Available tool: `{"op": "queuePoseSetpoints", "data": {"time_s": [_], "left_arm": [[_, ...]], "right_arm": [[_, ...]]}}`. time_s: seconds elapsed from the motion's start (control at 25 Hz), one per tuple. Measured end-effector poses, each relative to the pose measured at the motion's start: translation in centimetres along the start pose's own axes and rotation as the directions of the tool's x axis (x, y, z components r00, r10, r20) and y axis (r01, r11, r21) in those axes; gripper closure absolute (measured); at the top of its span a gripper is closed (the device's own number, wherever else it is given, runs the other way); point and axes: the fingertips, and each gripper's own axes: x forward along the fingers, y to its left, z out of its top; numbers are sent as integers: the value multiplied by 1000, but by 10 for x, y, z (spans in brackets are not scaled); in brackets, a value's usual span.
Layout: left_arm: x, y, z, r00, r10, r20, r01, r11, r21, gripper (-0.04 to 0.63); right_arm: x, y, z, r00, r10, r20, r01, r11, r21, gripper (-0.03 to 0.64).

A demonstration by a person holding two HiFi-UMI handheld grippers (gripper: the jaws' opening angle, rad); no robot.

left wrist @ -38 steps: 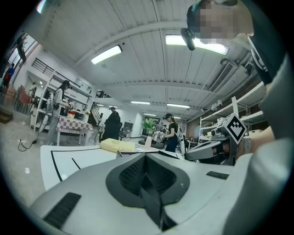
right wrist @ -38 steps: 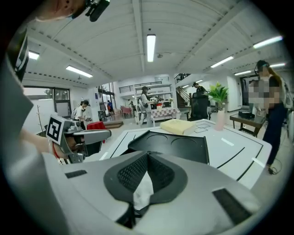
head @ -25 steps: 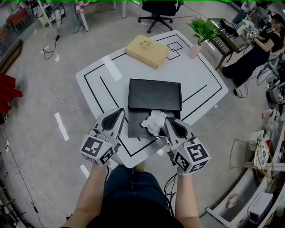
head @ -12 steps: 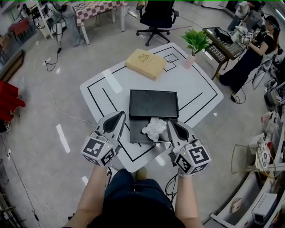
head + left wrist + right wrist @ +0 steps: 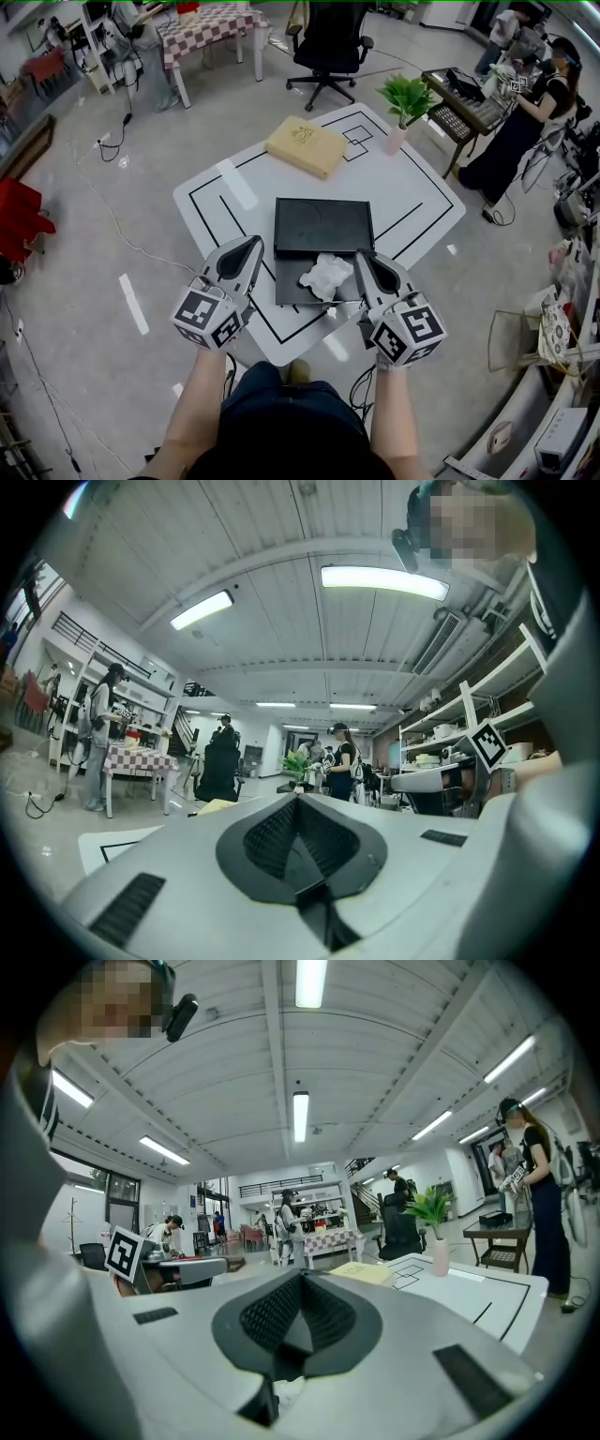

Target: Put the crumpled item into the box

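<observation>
Hovering over the near edge of the white bench (image 5: 412,192), side by side: left claw (image 5: 253,244) and right claw (image 5: 360,256). Both pressed together at the tips, pinching nothing. Crumpled item (image 5: 326,275), white, just left of the right claw's tip and below it, well right of the left claw, resting on the nearer panel of the open black box (image 5: 323,220). Peeks up white beneath the closed right claw in the right gripper view. Farther ahead of both claws, a tan box (image 5: 306,145) and a potted plant (image 5: 405,96).
</observation>
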Motion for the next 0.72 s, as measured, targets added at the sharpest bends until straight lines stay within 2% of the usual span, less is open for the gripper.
{"op": "queuePoseSetpoints", "data": {"time_s": [0.72], "left_arm": [[-8, 5, 22, 999, 0, 34, 0, 1000, 5, 594]], "right_arm": [[-11, 8, 17, 999, -17, 33, 18, 1000, -20, 612]]}}
